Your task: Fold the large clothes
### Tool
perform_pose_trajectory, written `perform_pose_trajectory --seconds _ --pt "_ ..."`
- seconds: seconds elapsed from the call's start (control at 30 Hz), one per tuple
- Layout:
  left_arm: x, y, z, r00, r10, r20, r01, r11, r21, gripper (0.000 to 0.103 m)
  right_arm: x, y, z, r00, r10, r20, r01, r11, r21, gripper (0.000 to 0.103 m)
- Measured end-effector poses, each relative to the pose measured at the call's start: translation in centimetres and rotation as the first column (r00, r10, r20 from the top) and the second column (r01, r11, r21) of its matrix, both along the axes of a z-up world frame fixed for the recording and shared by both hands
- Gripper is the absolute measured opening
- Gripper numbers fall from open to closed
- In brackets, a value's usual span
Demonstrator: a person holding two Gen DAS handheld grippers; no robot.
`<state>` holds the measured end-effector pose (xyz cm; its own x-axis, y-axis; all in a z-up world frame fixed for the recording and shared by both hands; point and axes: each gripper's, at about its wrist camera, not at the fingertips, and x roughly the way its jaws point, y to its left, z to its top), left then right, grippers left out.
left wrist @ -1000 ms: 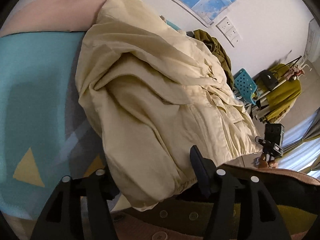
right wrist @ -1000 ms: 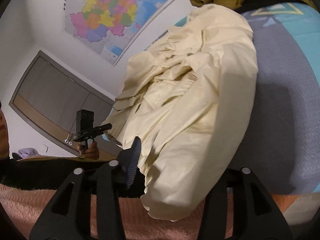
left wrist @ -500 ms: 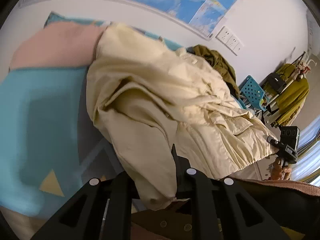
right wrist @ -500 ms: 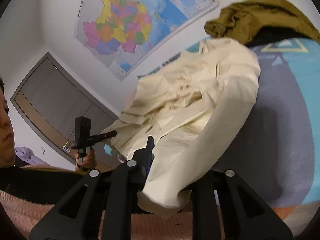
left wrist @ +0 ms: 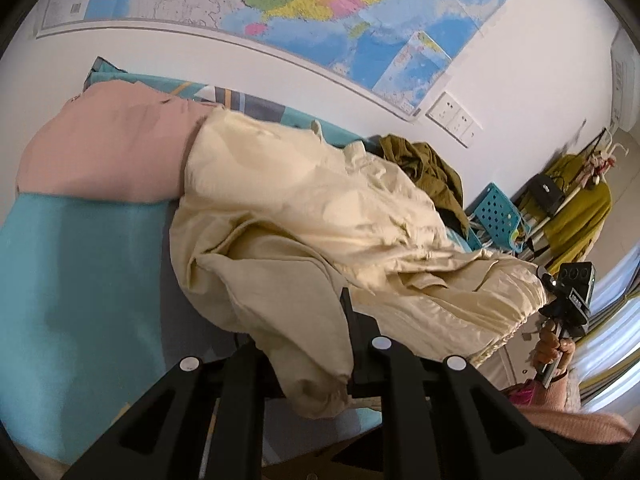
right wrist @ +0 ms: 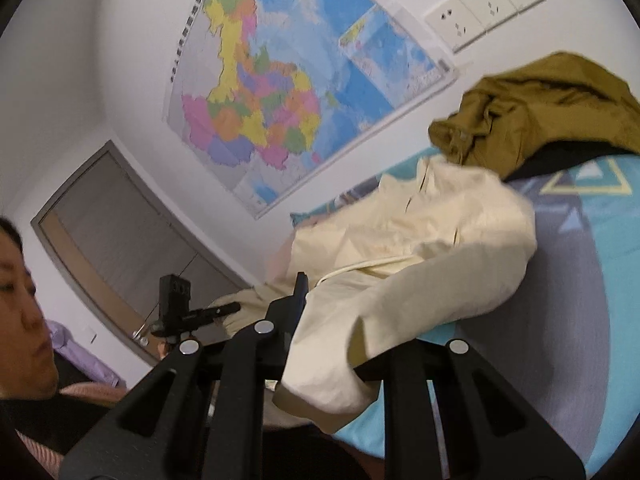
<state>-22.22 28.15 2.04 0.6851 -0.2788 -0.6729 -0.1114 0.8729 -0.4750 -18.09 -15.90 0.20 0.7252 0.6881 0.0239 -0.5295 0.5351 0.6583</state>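
A large cream jacket (left wrist: 304, 216) lies across a teal patterned bed (left wrist: 80, 280). My left gripper (left wrist: 304, 356) is shut on one cream sleeve cuff and holds it above the bed's near edge. My right gripper (right wrist: 332, 344) is shut on the other sleeve of the same jacket (right wrist: 420, 248). The sleeve ends hang down over both grippers and hide the fingertips. Each gripper shows in the other's view, the right gripper (left wrist: 568, 292) at the jacket's hem and the left gripper (right wrist: 188, 312) at the jacket's far side.
A pink garment (left wrist: 104, 148) lies at the bed's far left. An olive garment (right wrist: 540, 108) is piled by the wall. A wall map (right wrist: 288, 92) and sockets (left wrist: 450, 116) are behind. A blue stool (left wrist: 496, 216) and clothes rack (left wrist: 576, 200) stand to the right.
Both grippers closed on the sleeve cuffs and lifted them up and back from the bed. The views tilted up toward the wall.
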Motion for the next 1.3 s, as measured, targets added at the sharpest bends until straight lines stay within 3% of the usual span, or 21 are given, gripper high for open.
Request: perform_pose_trajectory --seconds 0.27,0.57,0.9,1.3 --pt "4.1 1.0 3.1 1.000 -0.008 -0.008 0.008 0.999 0.054 0.013 4.5 -1.5 3.5 1.000 -0.020 0.013 0.020 0.999 0.035 0.016" --pt "10.1 3.6 5.5 0.999 0.003 -0.041 0.000 0.997 0.075 0.013 11.7 -3.3 6.9 0.998 -0.044 -0.035 0.046 0.997 0.054 0.016" --pt "17.3 5.9 6.3 0.994 0.030 -0.106 -0.021 0.996 0.088 0.014 19.6 -4.7 8.0 0.986 -0.087 -0.142 0.097 0.993 0.063 0.016" --pt "24.3 8.8 3.9 0.973 0.096 -0.209 -0.075 0.991 0.107 0.014 28.1 -5.0 7.3 0.955 -0.119 -0.272 0.136 0.990 0.045 0.016"
